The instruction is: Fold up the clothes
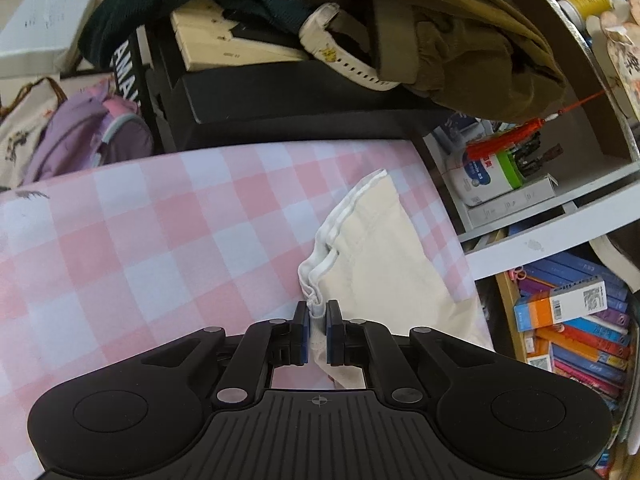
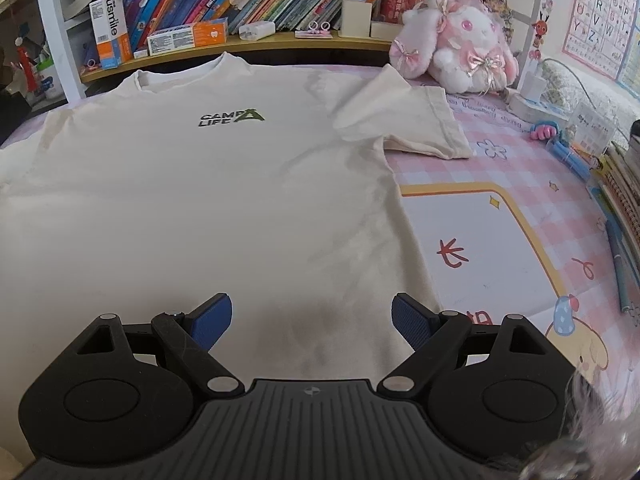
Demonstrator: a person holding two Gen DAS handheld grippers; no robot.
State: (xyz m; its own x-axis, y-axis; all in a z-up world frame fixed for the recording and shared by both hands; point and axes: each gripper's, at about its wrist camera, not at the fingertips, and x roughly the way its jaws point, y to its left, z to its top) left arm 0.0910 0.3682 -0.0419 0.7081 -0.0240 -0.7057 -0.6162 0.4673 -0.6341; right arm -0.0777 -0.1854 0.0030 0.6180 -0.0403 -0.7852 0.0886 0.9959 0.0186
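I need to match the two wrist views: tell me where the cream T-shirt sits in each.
Left wrist: T-shirt lies right of centre, bunched, its hem pinched in the left tool.
Right wrist: it fills the left and centre, spread flat.
Shared landmark: the orange box on the bookshelf.

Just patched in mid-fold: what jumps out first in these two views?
The cream T-shirt with a green CAMP LIFE logo lies spread on the pink checked cover. The left tool is shut on a bunched white-trimmed edge; the right tool hangs open over the hem. A pink plush bunny sits at the far right.
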